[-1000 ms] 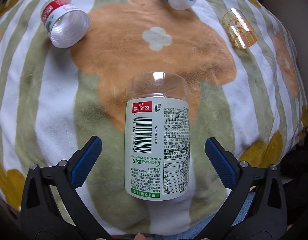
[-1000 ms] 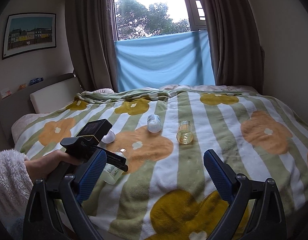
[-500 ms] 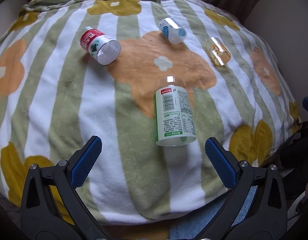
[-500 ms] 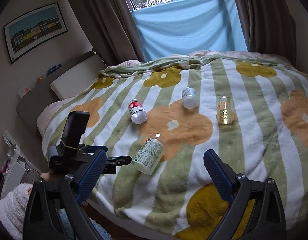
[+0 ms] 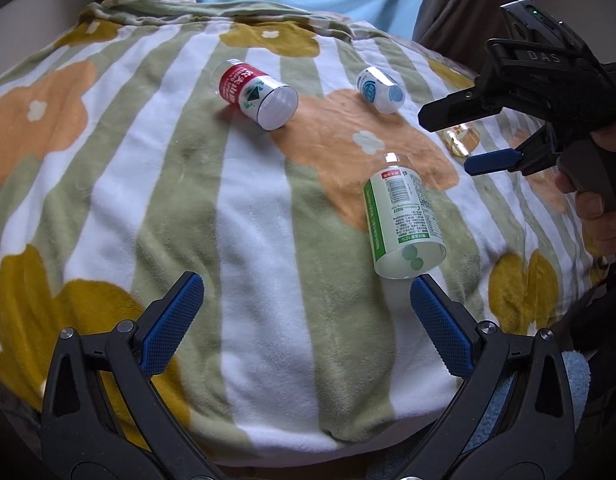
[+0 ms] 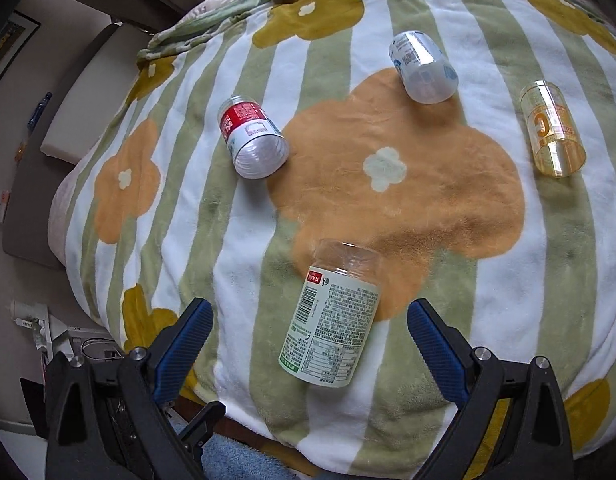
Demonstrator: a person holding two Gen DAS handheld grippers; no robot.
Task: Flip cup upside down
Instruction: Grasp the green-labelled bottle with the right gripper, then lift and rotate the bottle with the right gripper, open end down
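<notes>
Several clear plastic cups lie on their sides on a flowered, striped blanket (image 5: 248, 240). The green-labelled cup (image 5: 401, 216) lies nearest, open mouth toward me; it also shows in the right wrist view (image 6: 331, 316). My left gripper (image 5: 304, 320) is open and empty, just short of that cup and to its left. My right gripper (image 6: 309, 336) is open and empty, its fingers on either side of the green-labelled cup's near end, apart from it. The right gripper also shows in the left wrist view (image 5: 463, 140), above the blanket at right.
A red-labelled cup (image 5: 258, 94) (image 6: 252, 138), a blue-labelled cup (image 5: 379, 90) (image 6: 421, 66) and a yellow cup (image 6: 551, 128) lie farther back on the bed. The bed's near edge (image 6: 268, 432) drops to the floor. A headboard and cushion (image 6: 68, 132) stand at left.
My left gripper has drawn back and to the left, away from the green-labelled cup. My right gripper has tilted down and come in over the bed toward that cup.
</notes>
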